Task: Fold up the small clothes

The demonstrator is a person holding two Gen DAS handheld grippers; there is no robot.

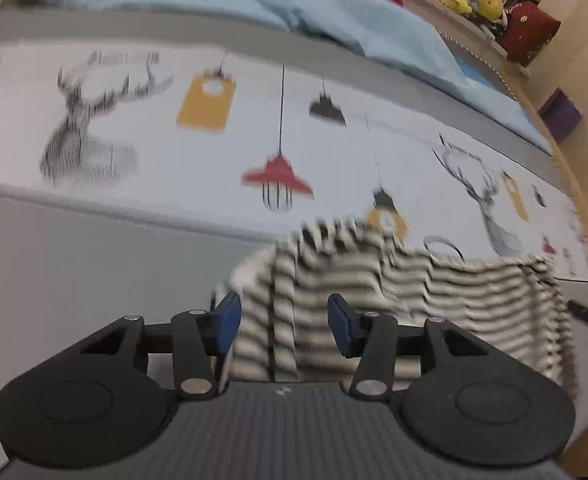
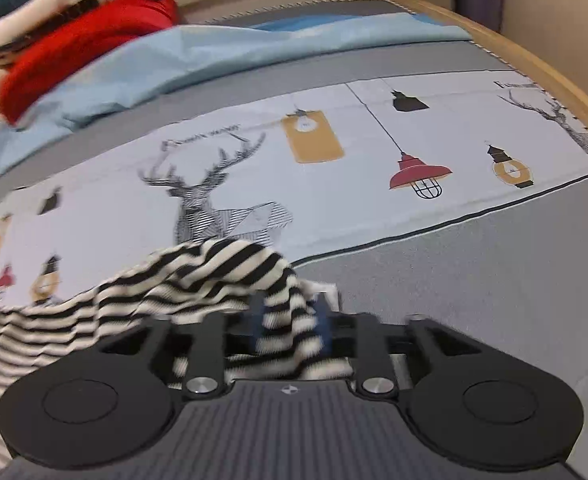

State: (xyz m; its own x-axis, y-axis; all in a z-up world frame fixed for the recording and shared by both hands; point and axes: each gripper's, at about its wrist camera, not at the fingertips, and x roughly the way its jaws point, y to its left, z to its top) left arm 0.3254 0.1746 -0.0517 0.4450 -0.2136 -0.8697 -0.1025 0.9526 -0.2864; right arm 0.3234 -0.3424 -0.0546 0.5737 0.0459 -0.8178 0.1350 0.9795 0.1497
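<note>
Each black claw (image 1: 285, 320) (image 2: 289, 320) carries blue pads and silver screws.

Left gripper (image 1: 285, 322), blue-padded black jaws parted around blurred black-and-white striped knit garment (image 1: 394, 292), spreading toward 3 o'clock; white deer-and-lamp printed bedsheet (image 1: 173, 152) at 12 o'clock.

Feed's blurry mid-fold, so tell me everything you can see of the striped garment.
The striped garment is a black-and-white horizontally striped knit, soft and rumpled, lying bunched on the printed sheet and the grey cover. The right gripper pinches one bunched end; the left gripper straddles the other, jaws apart. Blur hides finer detail.
</note>
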